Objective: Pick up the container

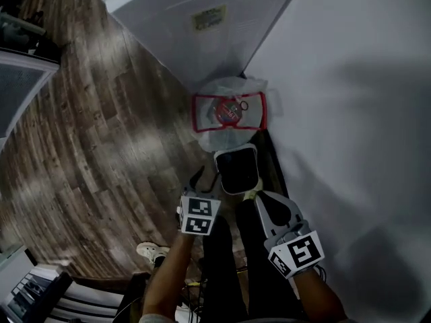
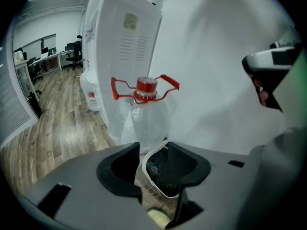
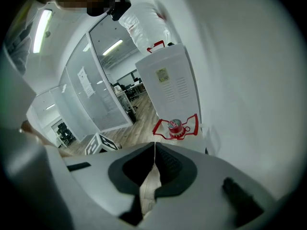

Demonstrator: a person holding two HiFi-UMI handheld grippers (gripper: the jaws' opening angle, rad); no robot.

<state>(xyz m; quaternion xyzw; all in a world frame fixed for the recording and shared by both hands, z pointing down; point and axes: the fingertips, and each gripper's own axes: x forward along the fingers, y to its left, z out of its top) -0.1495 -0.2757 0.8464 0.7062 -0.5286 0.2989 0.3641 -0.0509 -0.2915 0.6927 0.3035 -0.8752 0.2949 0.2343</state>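
Note:
A small dark container with a white rim (image 1: 237,169) stands on the wood floor against the wall, and in the left gripper view the container (image 2: 160,169) shows through the gap between the jaws. My left gripper (image 1: 205,180) hangs just left of it, open (image 2: 153,153), its pads not pressing on anything. My right gripper (image 1: 260,196) hovers at the container's near right corner, and in its own view the gripper (image 3: 154,146) has its jaw tips meeting, with nothing between them. Whether either gripper touches the container I cannot tell.
Just beyond the container stands a large clear water jug (image 1: 229,86) with a red cap and red handle (image 2: 145,89) (image 3: 175,127). A tall white cabinet (image 1: 202,19) rises behind it, beside a white wall (image 1: 350,79). My legs and a shoe (image 1: 151,251) are below.

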